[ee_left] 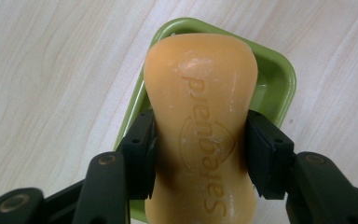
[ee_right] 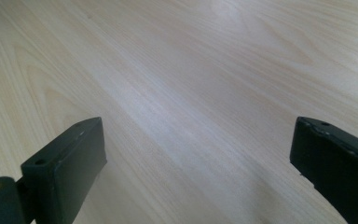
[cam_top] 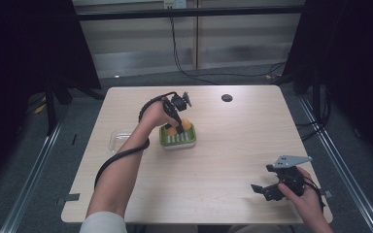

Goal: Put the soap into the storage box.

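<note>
An orange bar of soap (ee_left: 200,116) with a stamped brand name is pinched at its narrow waist between the jaws of my left gripper (ee_left: 200,156). Beneath it sits a green soap dish (ee_left: 277,84) on the wooden table. In the high view the left gripper (cam_top: 178,127) points down over the green dish (cam_top: 178,141) near the table's middle, with the soap (cam_top: 184,125) showing orange at its tips. My right gripper (cam_top: 262,189) rests low near the front right corner, jaws wide apart over bare wood, and stands open (ee_right: 198,158) in its own view.
A clear plastic lid or tray (cam_top: 119,138) lies left of the green dish. A small dark round disc (cam_top: 227,97) sits near the table's far edge. Cables trail on the floor behind the table.
</note>
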The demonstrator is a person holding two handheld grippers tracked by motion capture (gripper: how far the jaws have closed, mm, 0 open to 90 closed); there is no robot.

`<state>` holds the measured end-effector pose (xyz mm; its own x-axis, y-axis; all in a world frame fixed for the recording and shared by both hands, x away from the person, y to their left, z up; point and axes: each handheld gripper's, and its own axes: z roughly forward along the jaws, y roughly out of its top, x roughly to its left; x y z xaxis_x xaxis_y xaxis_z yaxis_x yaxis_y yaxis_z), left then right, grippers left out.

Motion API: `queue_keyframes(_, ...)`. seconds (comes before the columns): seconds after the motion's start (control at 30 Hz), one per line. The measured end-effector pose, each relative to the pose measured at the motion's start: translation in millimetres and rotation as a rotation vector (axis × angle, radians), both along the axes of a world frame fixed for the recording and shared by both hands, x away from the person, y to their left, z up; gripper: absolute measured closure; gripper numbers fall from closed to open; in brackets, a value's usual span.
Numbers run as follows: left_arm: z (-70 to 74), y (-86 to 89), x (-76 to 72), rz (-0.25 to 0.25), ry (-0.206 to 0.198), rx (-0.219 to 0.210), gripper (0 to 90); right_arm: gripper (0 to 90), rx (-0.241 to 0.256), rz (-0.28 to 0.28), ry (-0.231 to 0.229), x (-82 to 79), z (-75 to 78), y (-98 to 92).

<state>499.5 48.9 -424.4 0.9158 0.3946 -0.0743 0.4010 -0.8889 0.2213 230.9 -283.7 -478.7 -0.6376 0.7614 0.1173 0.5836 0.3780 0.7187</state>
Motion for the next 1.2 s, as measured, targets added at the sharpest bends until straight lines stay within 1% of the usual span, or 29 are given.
queue_keyframes(0.03,-0.6,0.3,0.9,-0.01,0.0,0.003,49.8,3.4,-0.001,0.0,-0.001,-0.1,0.0,-0.1)
queue_keyframes(0.07,-1.9,0.3,0.7,-0.006,0.002,0.011,49.8,3.5,0.002,0.003,-0.003,0.0,0.1,-0.4)
queue_keyframes(0.13,-3.1,0.5,1.1,-0.007,-0.002,0.008,49.8,3.5,0.001,0.001,-0.003,0.0,0.1,-0.4)
queue_keyframes(0.17,-3.7,0.8,1.8,-0.022,-0.001,0.019,49.8,3.5,0.001,0.001,-0.004,0.0,0.0,-0.4)
queue_keyframes(0.2,-5.3,1.1,2.1,-0.021,-0.012,0.018,49.8,3.5,-0.001,0.001,-0.003,0.0,-0.3,-0.3)
queue_keyframes(0.23,-5.3,1.1,2.1,-0.021,-0.012,0.018,49.8,3.5,-0.001,0.001,-0.001,0.0,-0.4,-0.3)
queue_keyframes(0.27,-7.0,1.2,1.8,-0.009,-0.001,0.011,49.8,3.4,0.002,0.0,0.003,-0.1,-0.6,0.0)
queue_keyframes(0.3,-7.3,1.2,2.1,-0.009,-0.003,0.013,49.7,3.4,0.001,0.002,0.0,0.1,-0.8,0.1)
queue_keyframes(0.33,-7.6,1.3,2.5,-0.021,-0.011,0.015,49.7,3.5,-0.001,0.002,-0.001,0.2,-0.7,0.1)
queue_keyframes(0.37,-7.9,1.3,2.4,-0.026,-0.007,0.013,49.8,3.5,0.001,0.002,0.0,0.3,-0.6,0.1)
queue_keyframes(0.4,-8.1,1.3,2.1,-0.026,0.0,0.014,49.7,3.5,0.001,0.0,0.0,0.1,-0.4,0.2)
queue_keyframes(0.47,-8.9,1.6,2.2,-0.03,-0.004,0.019,49.7,3.5,0.002,0.002,-0.001,0.0,-0.2,0.2)
queue_keyframes(0.5,-10.0,1.6,1.4,-0.023,-0.004,0.009,49.7,3.5,0.001,0.003,-0.001,-0.1,-0.2,0.1)
queue_keyframes(0.53,-10.0,2.0,1.2,-0.031,-0.001,0.014,49.7,3.5,0.0,0.0,-0.001,-0.2,-0.2,0.1)
queue_keyframes(0.63,-10.7,2.3,0.2,-0.028,0.003,0.011,49.7,3.4,0.0,0.0,-0.003,-0.2,0.1,0.0)
queue_keyframes(0.67,-11.0,2.5,0.2,-0.037,0.002,0.013,49.7,3.4,0.0,0.0,-0.003,-0.2,0.1,0.0)
queue_keyframes(0.7,-12.9,2.4,-0.6,-0.022,0.0,0.005,49.7,3.5,0.002,0.001,-0.001,0.0,0.0,0.6)
queue_keyframes(0.73,-12.2,3.1,1.1,-0.054,0.005,0.025,49.7,3.4,0.0,0.002,-0.001,0.0,-0.1,0.7)
queue_keyframes(0.77,-13.6,3.0,0.1,-0.038,0.01,0.015,49.7,3.5,-0.001,0.003,-0.003,0.1,-0.1,0.8)
queue_keyframes(0.8,-14.3,3.0,0.3,-0.045,0.013,0.021,49.7,3.5,-0.001,0.003,-0.003,0.1,0.0,0.9)
queue_keyframes(0.87,-16.5,2.5,-1.0,-0.036,0.021,0.022,49.7,3.4,0.001,0.001,-0.001,0.0,0.1,0.7)
queue_keyframes(0.93,-18.8,2.7,-0.9,-0.031,0.016,0.018,49.7,3.5,0.001,0.001,-0.002,0.1,0.1,0.2)
queue_keyframes(0.97,-18.6,3.0,0.1,-0.042,0.021,0.029,49.7,3.5,0.001,0.001,-0.002,0.0,0.1,0.1)
queue_keyframes(1.0,-19.7,2.9,-0.6,-0.03,0.016,0.023,49.6,3.5,0.001,0.001,-0.002,-0.1,0.2,0.0)
queue_keyframes(1.03,-19.7,2.9,-0.6,-0.03,0.016,0.023,49.6,3.5,0.001,0.001,-0.002,-0.1,0.2,0.0)
queue_keyframes(1.07,-19.6,2.6,0.0,-0.035,0.02,0.03,49.6,3.5,0.003,0.0,-0.004,-0.3,0.6,0.1)
queue_keyframes(1.1,-19.6,2.2,-1.0,-0.02,0.032,0.022,49.6,3.5,0.002,0.0,-0.005,-0.3,0.8,0.2)
queue_keyframes(1.13,-19.9,2.4,-0.9,-0.023,0.025,0.026,49.5,3.5,0.001,0.001,-0.005,-0.3,1.0,0.4)
queue_keyframes(1.2,-20.6,3.4,0.2,-0.023,0.029,0.028,49.5,3.5,0.003,0.001,-0.006,-0.2,1.3,1.0)
